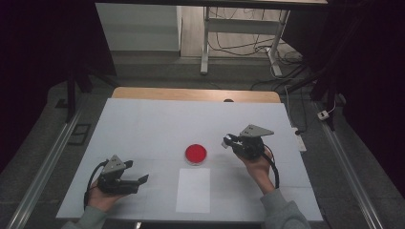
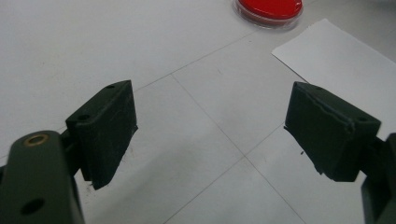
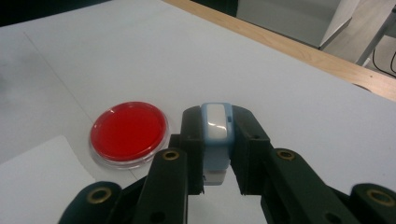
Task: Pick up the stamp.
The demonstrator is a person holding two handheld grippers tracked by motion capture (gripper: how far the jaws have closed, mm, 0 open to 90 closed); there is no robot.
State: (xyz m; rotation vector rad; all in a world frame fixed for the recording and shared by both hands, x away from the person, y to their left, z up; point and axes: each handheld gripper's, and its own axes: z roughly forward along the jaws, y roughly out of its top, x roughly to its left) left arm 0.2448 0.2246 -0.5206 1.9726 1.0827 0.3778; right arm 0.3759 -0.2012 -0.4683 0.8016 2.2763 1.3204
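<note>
A round red dish (image 1: pixel 196 154) with a clear rim sits near the middle of the white table; it also appears as the red dish (image 3: pixel 129 132) and the red dish (image 2: pixel 269 9). A white sheet of paper (image 1: pixel 193 189) lies just in front of it, seen too as the paper (image 2: pixel 341 60). My right gripper (image 1: pixel 228 141) hovers right of the dish, shut on a small light-blue and white block (image 3: pixel 217 135) held upright between its jaws. My left gripper (image 1: pixel 142 180) rests at the front left, open, with nothing between its fingers (image 2: pixel 109 126).
The white table (image 1: pixel 157 119) has a wooden strip (image 1: pixel 196 94) along its far edge. Beyond it stand a desk frame (image 1: pixel 239 33) and loose cables on the floor. Metal rails (image 1: pixel 43 167) run along both sides of the table.
</note>
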